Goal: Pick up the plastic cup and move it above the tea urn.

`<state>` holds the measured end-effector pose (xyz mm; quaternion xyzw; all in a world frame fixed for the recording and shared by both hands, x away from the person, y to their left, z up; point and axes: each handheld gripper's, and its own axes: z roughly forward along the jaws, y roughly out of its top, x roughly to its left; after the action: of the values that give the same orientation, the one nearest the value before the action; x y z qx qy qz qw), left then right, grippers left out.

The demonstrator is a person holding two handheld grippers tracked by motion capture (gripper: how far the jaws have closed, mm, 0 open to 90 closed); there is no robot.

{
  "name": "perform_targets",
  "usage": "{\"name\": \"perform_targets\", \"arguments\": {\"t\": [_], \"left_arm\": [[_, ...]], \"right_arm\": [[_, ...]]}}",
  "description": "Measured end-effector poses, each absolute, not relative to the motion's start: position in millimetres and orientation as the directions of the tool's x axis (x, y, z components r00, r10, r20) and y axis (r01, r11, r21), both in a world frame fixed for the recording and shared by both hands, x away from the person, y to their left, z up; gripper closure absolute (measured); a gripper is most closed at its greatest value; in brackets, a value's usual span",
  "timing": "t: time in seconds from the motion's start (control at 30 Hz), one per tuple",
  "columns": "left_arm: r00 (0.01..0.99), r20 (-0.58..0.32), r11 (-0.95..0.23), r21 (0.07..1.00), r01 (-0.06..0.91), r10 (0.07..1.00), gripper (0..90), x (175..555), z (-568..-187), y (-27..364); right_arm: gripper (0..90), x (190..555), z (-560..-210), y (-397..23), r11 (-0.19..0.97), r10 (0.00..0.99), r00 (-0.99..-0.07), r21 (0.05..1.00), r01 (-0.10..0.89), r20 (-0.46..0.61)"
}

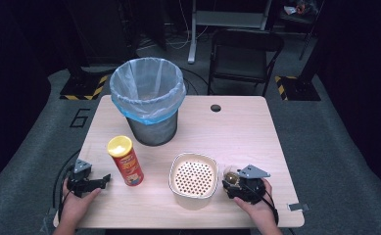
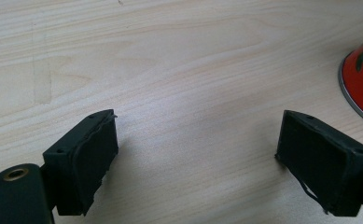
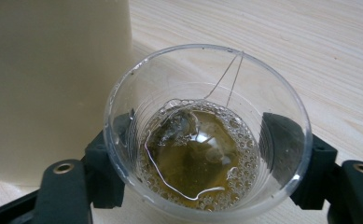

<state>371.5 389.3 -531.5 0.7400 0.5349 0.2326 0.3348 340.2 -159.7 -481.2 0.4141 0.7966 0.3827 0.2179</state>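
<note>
While my right fingers (image 3: 202, 163) bracket the upright clear cup (image 3: 205, 135), not visibly clamped, the strainer container (image 1: 194, 180) stands just left; left fingers (image 2: 195, 163) wide, empty.

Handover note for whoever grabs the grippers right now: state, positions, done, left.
Left gripper: open, nothing between its jaws, resting on the table left of the red chip can.
Right gripper: jaws on either side of the clear cup with a tea bag in brownish liquid; firm grip not confirmed.
Cup stands upright on the table, right of the cream strainer bowl. Lined trash bin at the back.
Done: cup reached.
Left, likely: close, lift, drain into the bowl.
</note>
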Motion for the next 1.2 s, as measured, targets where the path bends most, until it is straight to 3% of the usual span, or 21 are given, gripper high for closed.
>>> {"name": "perform_targets", "arguments": {"t": [0.27, 0.7, 1.2], "left_arm": [[0.32, -0.014, -0.204, 0.744, 0.636, 0.947, 12.0, 372, -531, 389], [0.319, -0.015, -0.202, 0.746, 0.634, 0.948, 12.0, 372, -532, 389], [0.319, -0.015, -0.202, 0.745, 0.636, 0.948, 12.0, 372, -532, 389]], "right_arm": [[32.7, 341, -484, -163, 0.363, 0.808, -0.589, 0.811, 0.459, -0.028], [28.5, 350, -485, -155, 0.377, 0.795, -0.606, 0.806, 0.457, -0.029], [37.8, 349, -482, -162, 0.404, 0.775, -0.631, 0.807, 0.431, -0.051]]}}
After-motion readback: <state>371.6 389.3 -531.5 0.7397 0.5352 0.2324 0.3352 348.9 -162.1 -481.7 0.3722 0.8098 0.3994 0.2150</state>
